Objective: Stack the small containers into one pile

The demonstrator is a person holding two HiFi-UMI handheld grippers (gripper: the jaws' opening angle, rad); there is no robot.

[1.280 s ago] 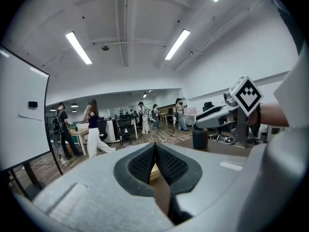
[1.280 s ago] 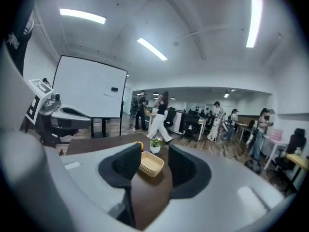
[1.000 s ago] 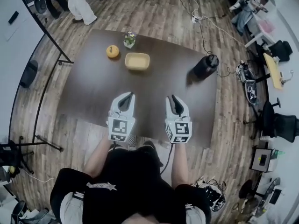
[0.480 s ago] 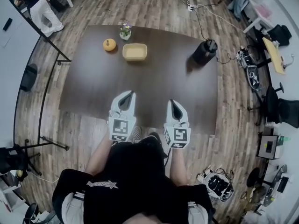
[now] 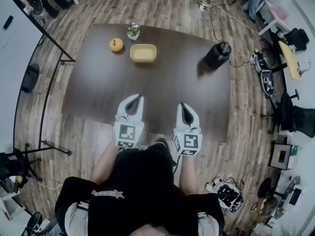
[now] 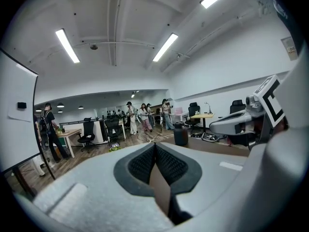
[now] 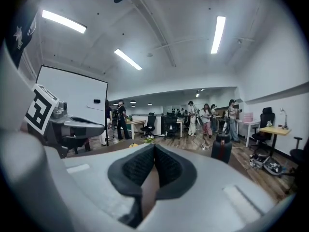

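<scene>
One pale yellow rectangular container (image 5: 143, 53) stands on the far part of the dark brown table (image 5: 98, 87); I cannot tell whether it is a single piece or several nested. A small orange round object (image 5: 116, 44) sits to its left. My left gripper (image 5: 137, 98) (image 6: 154, 144) and right gripper (image 5: 182, 104) (image 7: 154, 146) hover side by side over the table's near edge, well short of the container. Both point toward it. Each is shut, pads touching at the tips, with nothing between them.
A small flower pot (image 5: 132, 32) stands at the table's far edge behind the orange object. A black jug (image 5: 217, 55) (image 7: 221, 149) (image 6: 181, 135) stands at the far right corner. Cables, office chairs and people surround the table on the wooden floor.
Both grippers have drawn back toward the table's near edge, the right one more. The things on the table have not moved.
</scene>
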